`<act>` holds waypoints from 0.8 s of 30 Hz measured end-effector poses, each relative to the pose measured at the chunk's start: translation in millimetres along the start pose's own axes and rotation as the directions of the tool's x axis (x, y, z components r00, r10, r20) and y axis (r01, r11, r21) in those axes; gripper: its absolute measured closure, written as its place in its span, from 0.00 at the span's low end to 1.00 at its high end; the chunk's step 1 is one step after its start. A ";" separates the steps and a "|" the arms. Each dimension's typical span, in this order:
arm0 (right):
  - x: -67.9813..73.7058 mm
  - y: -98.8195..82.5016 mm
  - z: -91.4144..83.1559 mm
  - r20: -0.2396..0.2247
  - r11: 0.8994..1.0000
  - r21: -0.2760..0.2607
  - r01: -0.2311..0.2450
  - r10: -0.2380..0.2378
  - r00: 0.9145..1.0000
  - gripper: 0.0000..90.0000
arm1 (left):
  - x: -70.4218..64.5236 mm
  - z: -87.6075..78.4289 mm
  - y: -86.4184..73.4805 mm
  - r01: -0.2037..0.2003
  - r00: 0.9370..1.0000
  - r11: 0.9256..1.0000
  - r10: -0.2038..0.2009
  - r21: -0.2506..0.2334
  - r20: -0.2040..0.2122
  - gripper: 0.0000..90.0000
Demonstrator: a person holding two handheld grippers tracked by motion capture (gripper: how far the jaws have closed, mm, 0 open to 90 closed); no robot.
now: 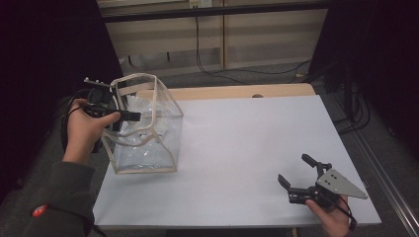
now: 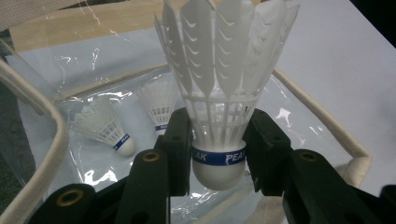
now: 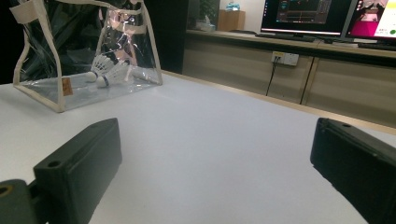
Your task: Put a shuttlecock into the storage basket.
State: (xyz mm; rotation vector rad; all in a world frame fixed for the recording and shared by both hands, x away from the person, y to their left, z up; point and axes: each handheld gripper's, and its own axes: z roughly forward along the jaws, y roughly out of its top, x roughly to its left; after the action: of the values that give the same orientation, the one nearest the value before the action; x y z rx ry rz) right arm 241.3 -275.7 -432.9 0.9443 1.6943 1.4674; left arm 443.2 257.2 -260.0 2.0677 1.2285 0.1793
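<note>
My left gripper [image 2: 218, 156] is shut on a white shuttlecock [image 2: 219, 84], its pads pressing the cork base at the blue band, feathers pointing up. It hangs over the open top of a clear plastic bag with beige trim [image 2: 44, 154]. Two more shuttlecocks [image 2: 105, 129] [image 2: 160, 101] lie on the bag's floor. In the high view the left gripper [image 1: 129, 116] reaches into the bag [image 1: 148, 148] at the table's left. My right gripper [image 1: 293, 168] stands open near the front right, nothing between its jaws. From the right gripper [image 3: 215, 154], the bag [image 3: 60, 95] and its shuttlecocks [image 3: 106, 73] show far left.
The white table top [image 1: 237, 138] has a wooden strip [image 1: 237, 92] along its far edge. Cables [image 1: 217, 74] lie on the floor behind it. A low cabinet [image 3: 289, 79] with monitors [image 3: 303, 14] stands beyond the table.
</note>
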 end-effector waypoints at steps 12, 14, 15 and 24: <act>0.1 0.2 -0.2 0.000 1.000 0.002 0.000 0.000 1.000 0.02 | 0.2 1.8 -2.0 0.003 1.000 1.000 -0.003 0.000 -0.002 0.71; 0.0 0.1 -0.1 -0.001 1.000 0.001 0.000 0.000 1.000 0.02 | 0.7 2.2 -2.2 0.001 1.000 1.000 -0.001 0.001 -0.002 0.71; -0.1 0.1 -0.1 0.001 1.000 0.003 0.001 -0.001 1.000 0.02 | 0.8 2.5 -2.4 0.003 1.000 1.000 -0.003 0.001 -0.003 0.71; 0.1 -0.3 0.3 -0.003 1.000 0.004 0.002 -0.002 1.000 0.02 | 1.8 4.1 -3.8 0.005 1.000 1.000 -0.005 0.002 -0.004 0.70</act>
State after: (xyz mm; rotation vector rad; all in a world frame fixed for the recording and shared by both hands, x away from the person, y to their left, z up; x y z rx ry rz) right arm 241.6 -275.5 -433.3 0.9426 1.7004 1.4646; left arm 443.3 257.7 -265.8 2.0672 1.2364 0.1805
